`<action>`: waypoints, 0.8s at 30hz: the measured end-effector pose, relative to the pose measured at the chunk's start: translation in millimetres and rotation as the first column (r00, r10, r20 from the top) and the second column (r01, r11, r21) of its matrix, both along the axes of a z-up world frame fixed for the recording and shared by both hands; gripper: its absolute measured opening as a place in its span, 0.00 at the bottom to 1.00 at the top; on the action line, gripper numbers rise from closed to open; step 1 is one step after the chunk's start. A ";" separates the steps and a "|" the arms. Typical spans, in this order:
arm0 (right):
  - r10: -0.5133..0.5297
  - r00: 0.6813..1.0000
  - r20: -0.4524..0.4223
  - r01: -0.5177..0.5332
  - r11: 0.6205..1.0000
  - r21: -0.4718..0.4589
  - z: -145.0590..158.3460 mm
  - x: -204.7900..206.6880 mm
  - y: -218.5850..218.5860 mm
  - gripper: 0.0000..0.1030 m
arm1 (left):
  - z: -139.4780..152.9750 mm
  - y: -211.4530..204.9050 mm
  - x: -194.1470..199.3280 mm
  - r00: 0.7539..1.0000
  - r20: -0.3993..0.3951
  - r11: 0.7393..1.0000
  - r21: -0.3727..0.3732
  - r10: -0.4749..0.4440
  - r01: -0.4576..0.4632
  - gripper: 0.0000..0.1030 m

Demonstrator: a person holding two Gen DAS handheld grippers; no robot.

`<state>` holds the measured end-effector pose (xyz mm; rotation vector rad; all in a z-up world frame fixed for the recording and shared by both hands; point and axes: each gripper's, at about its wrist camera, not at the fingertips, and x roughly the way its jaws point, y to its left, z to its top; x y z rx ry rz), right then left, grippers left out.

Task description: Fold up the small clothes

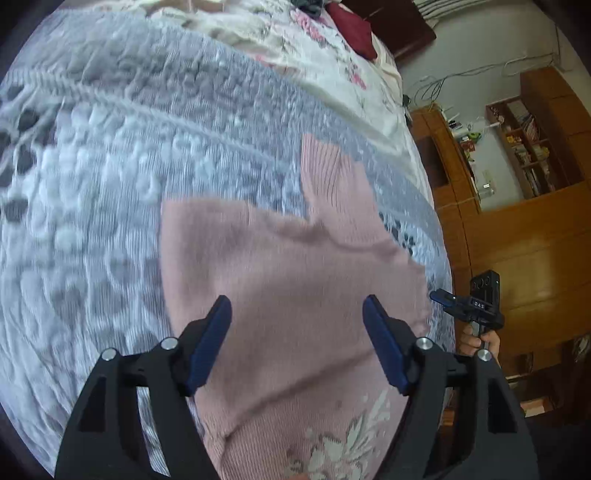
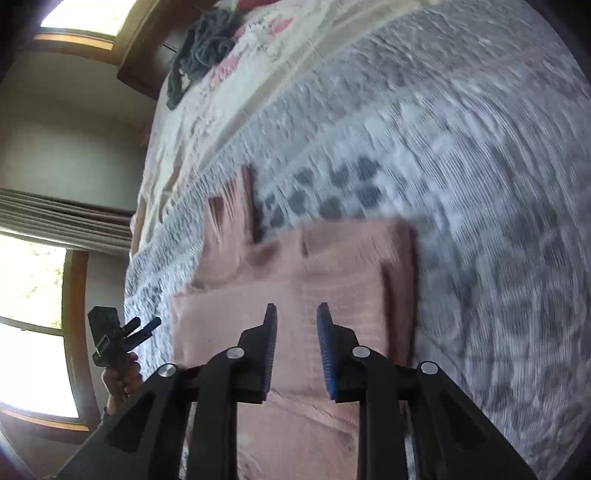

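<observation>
A pink knit sweater (image 1: 295,273) lies on a grey-and-white textured bedspread (image 1: 110,184). One ribbed cuff (image 1: 321,162) points toward the far side, and a pale floral motif (image 1: 343,443) shows near my left wrist. My left gripper (image 1: 297,310) hovers over the sweater's body, open wide and empty. In the right wrist view the sweater (image 2: 325,273) looks partly folded, with layered edges and a sleeve (image 2: 232,218) sticking out at the far left. My right gripper (image 2: 297,317) hangs above it, open a little with nothing between its fingers. Each gripper appears in the other's view, hand-held: right gripper (image 1: 448,300), left gripper (image 2: 142,326).
A cream floral quilt (image 1: 325,55) covers the far part of the bed, with a dark red pillow (image 1: 354,29) and a heap of dark grey clothes (image 2: 207,48) on it. Wooden cabinets and shelves (image 1: 524,155) stand beyond the bed edge. Windows (image 2: 33,332) are on the other side.
</observation>
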<state>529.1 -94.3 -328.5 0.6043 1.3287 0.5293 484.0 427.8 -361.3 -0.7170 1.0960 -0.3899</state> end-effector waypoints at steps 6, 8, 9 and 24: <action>0.007 1.000 -0.017 -0.007 0.999 0.034 -16.3 98.6 67.7 0.33 | -13.6 -11.4 105.3 1.000 -0.008 0.999 -0.036 0.021 -0.021 0.70; 0.018 0.999 -0.027 -0.017 1.000 0.022 -30.2 120.6 88.6 0.33 | -28.0 -23.5 130.9 0.999 -0.033 0.999 -0.038 0.007 -0.009 0.67; 0.028 0.999 -0.030 -0.028 1.000 0.013 -36.7 129.8 100.4 0.33 | -34.6 -31.5 143.2 0.999 -0.041 0.999 -0.031 -0.005 0.004 0.66; 0.148 0.989 -0.015 -0.147 0.989 0.010 -78.2 175.7 182.3 0.29 | -74.2 -84.9 197.7 0.995 -0.010 0.994 0.038 -0.104 0.104 0.25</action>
